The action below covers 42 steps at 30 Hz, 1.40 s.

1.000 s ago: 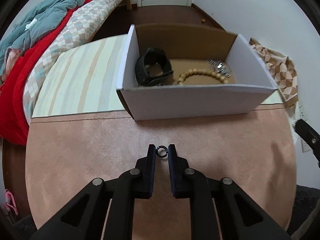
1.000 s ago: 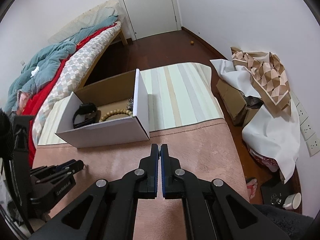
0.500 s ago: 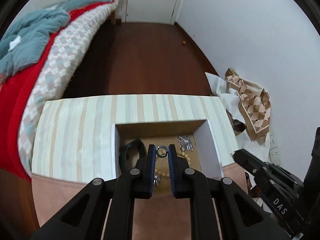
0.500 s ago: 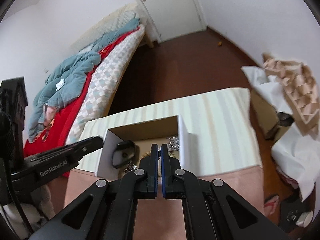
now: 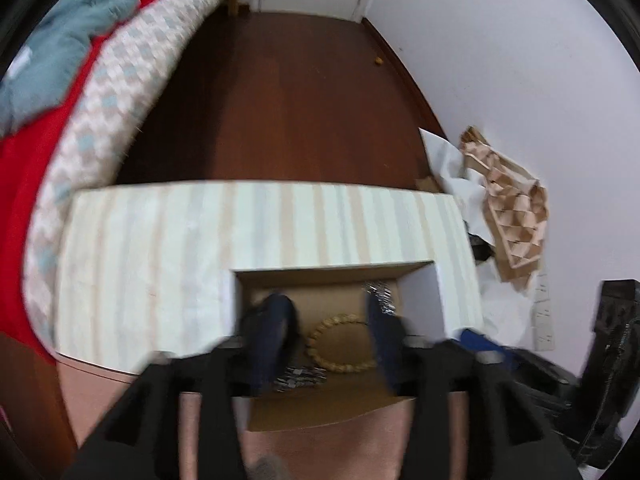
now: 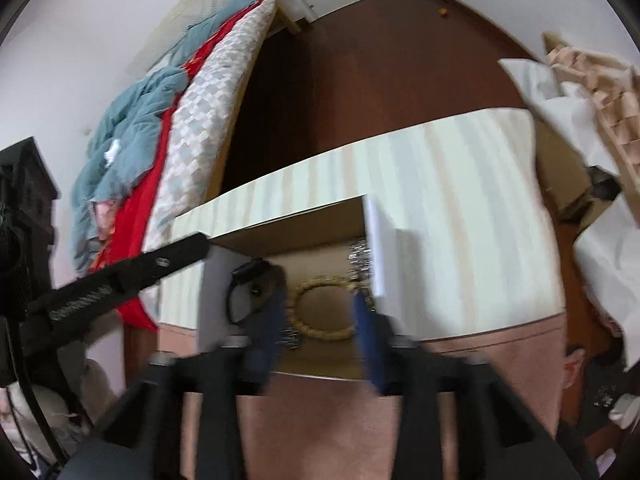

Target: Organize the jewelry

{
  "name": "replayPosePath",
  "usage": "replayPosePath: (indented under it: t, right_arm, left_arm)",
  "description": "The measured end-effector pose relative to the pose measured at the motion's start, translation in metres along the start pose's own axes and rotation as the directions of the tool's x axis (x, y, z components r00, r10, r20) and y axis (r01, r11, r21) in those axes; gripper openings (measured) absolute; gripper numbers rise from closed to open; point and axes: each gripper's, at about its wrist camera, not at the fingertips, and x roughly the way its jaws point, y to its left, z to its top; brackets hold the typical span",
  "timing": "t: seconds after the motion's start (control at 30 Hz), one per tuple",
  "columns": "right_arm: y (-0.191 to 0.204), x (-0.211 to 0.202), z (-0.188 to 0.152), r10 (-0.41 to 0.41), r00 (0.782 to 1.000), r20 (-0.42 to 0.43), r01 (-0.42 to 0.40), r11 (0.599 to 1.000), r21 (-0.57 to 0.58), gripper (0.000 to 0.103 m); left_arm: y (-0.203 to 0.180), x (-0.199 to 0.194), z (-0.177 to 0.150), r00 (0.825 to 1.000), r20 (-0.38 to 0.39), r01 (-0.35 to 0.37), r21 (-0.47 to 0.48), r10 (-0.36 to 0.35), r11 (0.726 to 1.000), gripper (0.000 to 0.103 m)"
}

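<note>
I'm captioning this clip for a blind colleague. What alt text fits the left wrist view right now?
The left gripper hangs with open, motion-blurred jaws over an open cardboard box holding a beaded bracelet, a dark watch and silvery jewelry. The box sits on a striped cloth, with a bed and wooden floor beyond.

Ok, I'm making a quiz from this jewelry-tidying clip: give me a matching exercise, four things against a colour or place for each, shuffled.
Things:
1. bead bracelet
2. watch
3. silver chain
4. box

Descriptions:
A. black, by the box's left wall
B. white outside, brown inside, on the striped cloth
C. tan ring on the middle of the box floor
D. shiny heap in the far right corner

Pairs: 1-C, 2-A, 3-D, 4-B
</note>
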Motion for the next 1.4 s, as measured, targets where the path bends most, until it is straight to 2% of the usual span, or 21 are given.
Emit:
replayPosePath:
  t: [0.03,0.1,0.2,0.3,0.33,0.37,0.47,0.67,0.83,1.1,1.27,1.4]
  right_arm:
    - [0.0,-0.006,-0.002,-0.019,1.0,0.018,0.019,1.0,-0.008,0.052]
    - [0.002,-0.013,-0.004,-0.051,0.998,0.033,0.052,0.998,-0.023,0.053]
    - [0.006,-0.026,-0.007,-0.129,0.989,0.067,0.133,0.99,-0.049,0.062]
    - [0.014,-0.034,-0.014,-0.256,0.962,0.095,0.264,0.96,-0.092,0.075]
    - [0.017,-0.036,-0.016,-0.286,0.953,0.1,0.296,0.95,-0.103,0.084]
    - [0.018,-0.037,-0.018,-0.31,0.945,0.103,0.321,0.94,-0.113,0.092]
    - [0.027,-0.037,-0.026,-0.365,0.925,0.102,0.377,0.915,-0.143,0.102]
    - [0.041,-0.048,-0.044,-0.425,0.897,0.127,0.441,0.88,-0.175,0.103]
    - [0.054,-0.078,-0.055,-0.419,0.893,0.162,0.443,0.882,-0.161,0.103]
    - [0.08,-0.154,-0.085,-0.405,0.877,0.259,0.45,0.881,-0.146,0.103]
    - [0.099,-0.205,-0.113,-0.386,0.863,0.325,0.449,0.881,-0.147,0.103]
    - [0.113,-0.244,-0.132,-0.363,0.855,0.37,0.44,0.886,-0.147,0.103]
  left_arm:
    - [0.001,-0.005,-0.001,1.0,0.02,-0.02,0.001,0.02,1.0,0.073]
    - [0.005,-0.018,-0.007,0.996,0.062,-0.058,0.005,0.058,0.998,0.073]
    - [0.014,-0.03,-0.019,0.989,0.091,-0.117,-0.005,0.117,0.993,0.077]
    - [0.023,-0.038,-0.036,0.978,0.119,-0.172,-0.02,0.173,0.985,0.089]
    - [0.026,-0.04,-0.043,0.972,0.126,-0.197,-0.021,0.198,0.98,0.094]
    - [0.029,-0.041,-0.049,0.967,0.125,-0.221,-0.023,0.222,0.975,0.096]
    - [0.033,-0.037,-0.065,0.959,0.105,-0.26,-0.025,0.261,0.965,0.098]
    - [0.035,-0.048,-0.093,0.942,0.103,-0.316,-0.038,0.319,0.948,0.098]
    - [0.025,-0.08,-0.107,0.939,0.146,-0.31,-0.039,0.313,0.95,0.099]
    - [-0.003,-0.152,-0.133,0.927,0.247,-0.281,-0.034,0.281,0.959,0.098]
    - [-0.016,-0.197,-0.15,0.913,0.305,-0.28,-0.018,0.272,0.96,0.098]
    - [-0.023,-0.229,-0.163,0.907,0.337,-0.26,-0.019,0.251,0.965,0.098]
